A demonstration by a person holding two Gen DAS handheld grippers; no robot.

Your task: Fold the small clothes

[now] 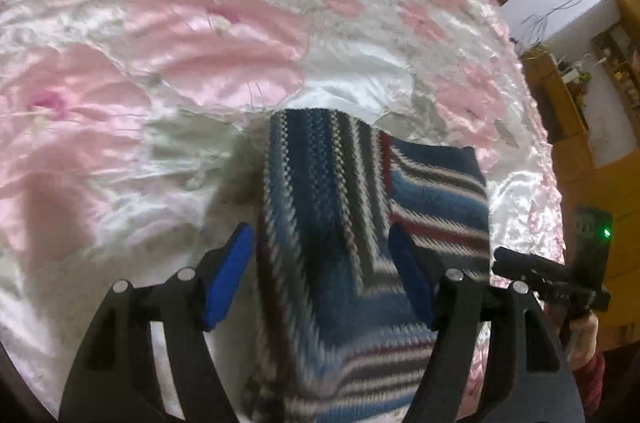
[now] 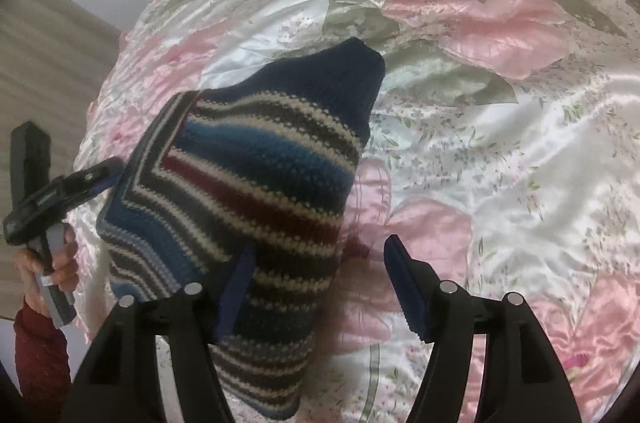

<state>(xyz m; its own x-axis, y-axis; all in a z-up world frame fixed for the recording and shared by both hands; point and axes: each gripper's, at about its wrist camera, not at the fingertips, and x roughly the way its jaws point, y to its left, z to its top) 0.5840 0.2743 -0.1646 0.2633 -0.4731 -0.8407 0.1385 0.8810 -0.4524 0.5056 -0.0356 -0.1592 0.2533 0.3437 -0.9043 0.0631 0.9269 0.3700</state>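
Now both blue-padded black grippers, left gripper (image 1: 322, 267), right gripper (image 2: 318, 287), hovering spread wide over blue, maroon and cream striped knit sweater (image 2: 256, 183), lying on pink floral satin bedspread (image 2: 500, 151), no readable writing.

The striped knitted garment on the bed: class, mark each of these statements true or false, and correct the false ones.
1. The striped knitted garment lies on a floral satin bedspread. True.
2. The right tool is clamped shut on the garment. False: its jaws stand wide apart.
3. The left tool is open, with the garment between its blue pads. True.
4. The bedspread is plain blue. False: it is white with pink flowers and grey-green leaves.
5. The garment carries dark red stripes among blue, white and grey ones. True.
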